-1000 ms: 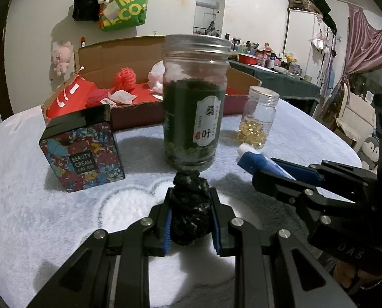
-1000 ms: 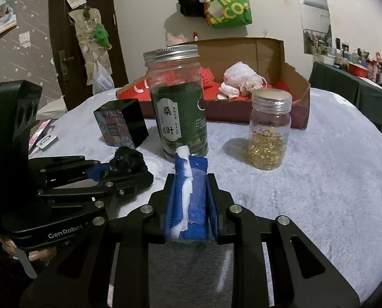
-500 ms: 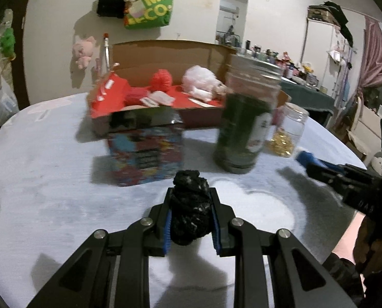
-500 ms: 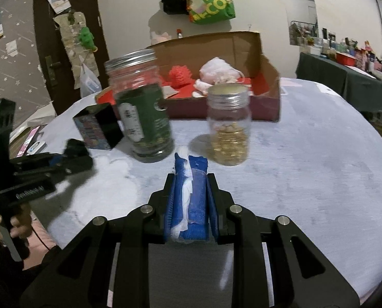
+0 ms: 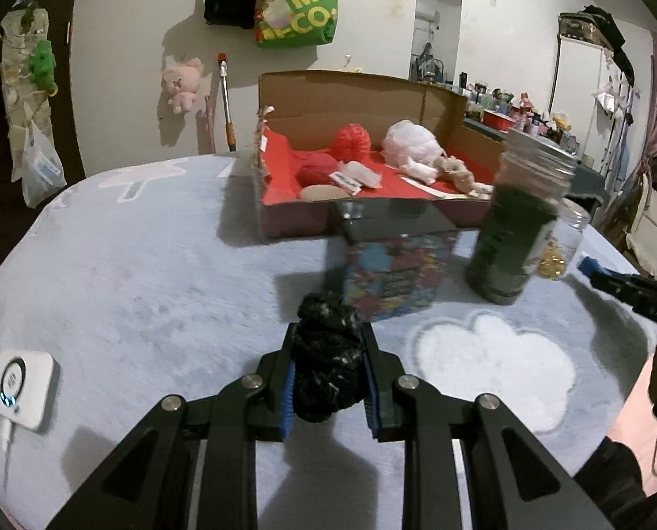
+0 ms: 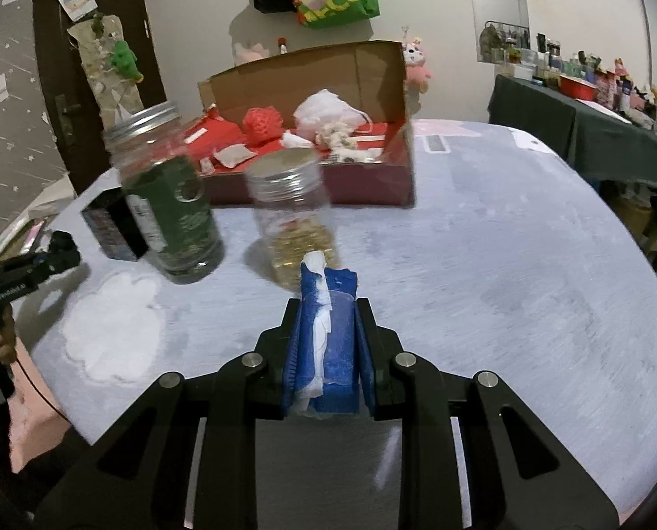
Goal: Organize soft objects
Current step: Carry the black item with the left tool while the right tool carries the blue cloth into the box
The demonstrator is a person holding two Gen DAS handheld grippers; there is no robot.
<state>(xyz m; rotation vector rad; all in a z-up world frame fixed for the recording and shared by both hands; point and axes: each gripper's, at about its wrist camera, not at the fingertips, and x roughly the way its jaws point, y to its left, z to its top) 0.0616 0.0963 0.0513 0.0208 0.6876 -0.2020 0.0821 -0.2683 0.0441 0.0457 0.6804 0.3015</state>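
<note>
My left gripper (image 5: 327,344) is shut on a crumpled black soft object (image 5: 326,353), held above the grey table cover. My right gripper (image 6: 328,313) is shut on a blue and white soft pack (image 6: 326,344). It also shows at the right edge of the left wrist view (image 5: 593,267). The open cardboard box (image 5: 293,216) with a red lining stands at the back and holds a red pom-pom (image 5: 350,141), a white bundle (image 5: 410,145) and other soft items. The box also shows in the right wrist view (image 6: 385,185).
A dark green jar (image 5: 514,238), a small jar of yellow capsules (image 6: 295,221) and a patterned tin (image 5: 394,269) stand between the grippers and the box. A white device (image 5: 19,384) lies at the left table edge. A cloud print (image 5: 496,362) marks the cover.
Both grippers have drawn apart and pulled back, the left to the left and the right to the right. Each keeps hold of its object. The jars and tin have not moved.
</note>
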